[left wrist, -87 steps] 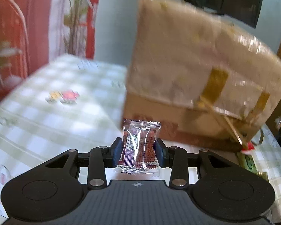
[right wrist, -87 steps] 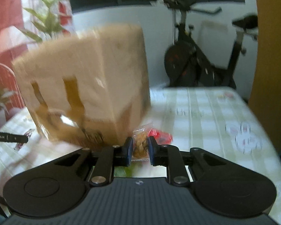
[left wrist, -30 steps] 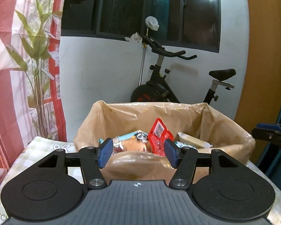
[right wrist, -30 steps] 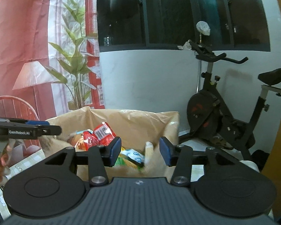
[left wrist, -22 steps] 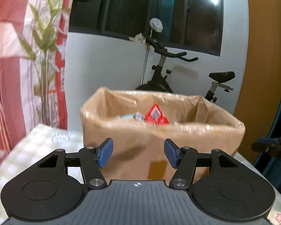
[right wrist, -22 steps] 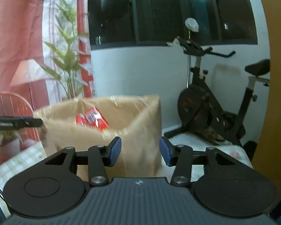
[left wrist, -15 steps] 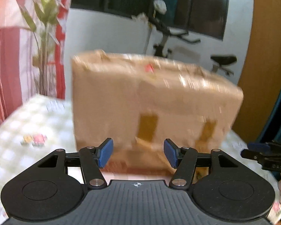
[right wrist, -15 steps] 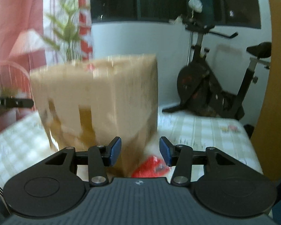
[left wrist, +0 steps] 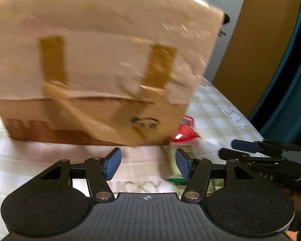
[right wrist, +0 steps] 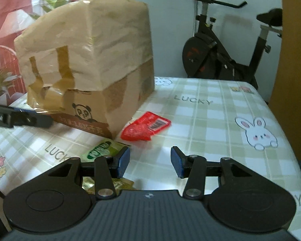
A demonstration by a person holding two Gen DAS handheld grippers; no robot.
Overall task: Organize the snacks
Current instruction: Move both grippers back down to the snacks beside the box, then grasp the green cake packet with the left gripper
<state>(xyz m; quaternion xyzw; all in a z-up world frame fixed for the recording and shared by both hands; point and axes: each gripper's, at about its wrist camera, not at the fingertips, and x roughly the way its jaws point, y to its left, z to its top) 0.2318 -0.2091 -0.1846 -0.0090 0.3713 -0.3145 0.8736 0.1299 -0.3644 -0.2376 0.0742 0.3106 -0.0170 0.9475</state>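
Note:
A tall cardboard box (left wrist: 94, 70) wrapped in brown paper and tape stands on the checked tablecloth (right wrist: 220, 124); its open top is out of sight. By its near corner lie a red snack packet (right wrist: 145, 128) and a green one (right wrist: 102, 150). In the left wrist view, the red packet (left wrist: 184, 132) lies by the box's right corner and the green packet (left wrist: 175, 160) lies just beside the right fingertip. My left gripper (left wrist: 148, 165) hangs open and empty in front of the box. My right gripper (right wrist: 150, 162) is open and empty over bare cloth, right of the green packet.
A gold-coloured packet (right wrist: 106, 182) lies under the right gripper's left finger. An exercise bike (right wrist: 220, 56) stands beyond the table's far edge. A plant and a red chair (right wrist: 2, 60) are at the left. The right gripper (left wrist: 236, 149) shows low at the left view's right side.
Both grippers have come down from above the box's open top to table level in front of it. The snacks they gripped earlier are gone from the jaws.

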